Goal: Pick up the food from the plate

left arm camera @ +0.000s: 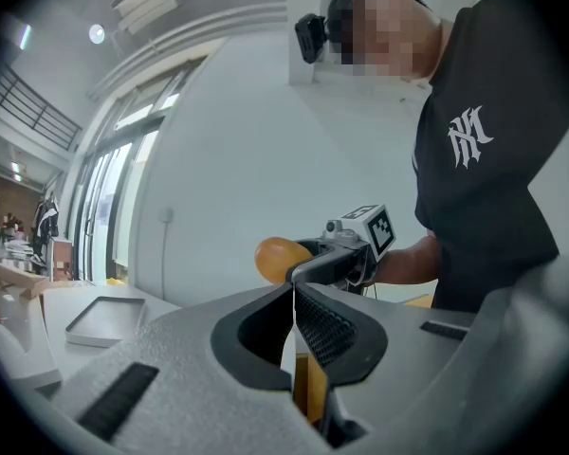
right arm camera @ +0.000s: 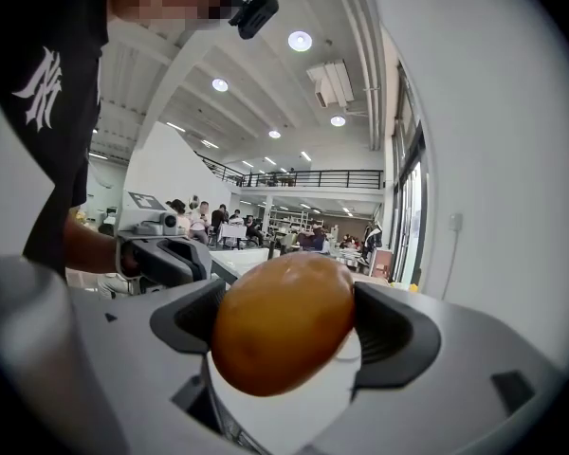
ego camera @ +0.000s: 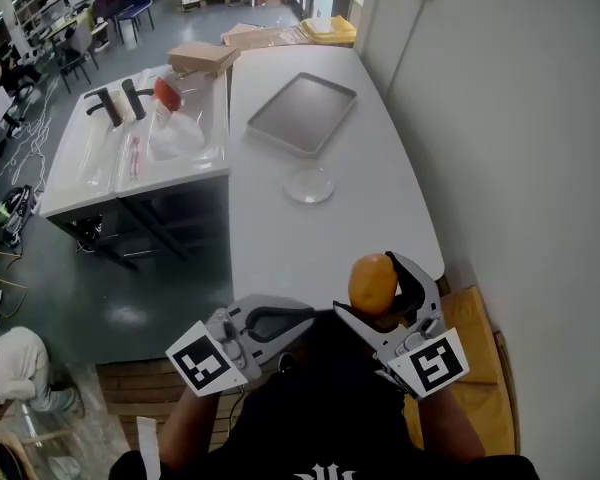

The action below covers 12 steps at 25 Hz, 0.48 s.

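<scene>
Clamping orange food in rt claw, held up by chest, lt claw pressed closed, empty, aimed at rt.

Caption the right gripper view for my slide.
Right tool clamping a rounded orange-brown food item between its jaws.

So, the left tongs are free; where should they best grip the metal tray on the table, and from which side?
Probably the raised rim along the near edge of the metal tray, coming from the person's side, one jaw inside and one outside. It lies flat on the white table, so only that thin rim can be pinched.
</scene>
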{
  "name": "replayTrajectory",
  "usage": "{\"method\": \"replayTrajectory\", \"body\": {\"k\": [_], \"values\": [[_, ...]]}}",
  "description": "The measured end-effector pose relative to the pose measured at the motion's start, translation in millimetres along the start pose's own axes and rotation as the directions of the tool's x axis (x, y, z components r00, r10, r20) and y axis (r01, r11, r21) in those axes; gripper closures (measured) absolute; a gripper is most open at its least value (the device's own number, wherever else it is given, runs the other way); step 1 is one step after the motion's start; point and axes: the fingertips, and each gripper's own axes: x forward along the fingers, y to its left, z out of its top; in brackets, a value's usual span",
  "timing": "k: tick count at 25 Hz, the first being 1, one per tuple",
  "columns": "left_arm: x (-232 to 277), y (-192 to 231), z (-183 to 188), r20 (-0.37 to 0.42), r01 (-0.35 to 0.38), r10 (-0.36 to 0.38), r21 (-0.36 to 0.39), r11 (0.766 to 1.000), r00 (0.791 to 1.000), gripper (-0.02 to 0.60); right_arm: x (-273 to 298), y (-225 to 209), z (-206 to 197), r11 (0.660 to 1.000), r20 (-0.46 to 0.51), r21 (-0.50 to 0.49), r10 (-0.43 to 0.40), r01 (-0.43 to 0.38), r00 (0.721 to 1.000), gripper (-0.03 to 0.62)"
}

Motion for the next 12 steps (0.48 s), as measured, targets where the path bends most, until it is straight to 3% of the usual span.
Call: {"method": "replayTrajectory", "body": {"k": [6, 12], "values": [[20, -20, 9, 0.015, 0.018, -0.018, 0.006, 1.0, 1.0, 0.574, -40, 12, 16, 0.997, 0.105, -0.032, 0.072, -0.069, 0.992, 0.171], [51, -30, 22, 0.008, 0.008, -0.008, -0.004, 1.0, 1.0, 0.574, -68, -4, 11, 0.991, 0.143, 0.016, 0.129, -0.133, 0.981, 0.171]]}}
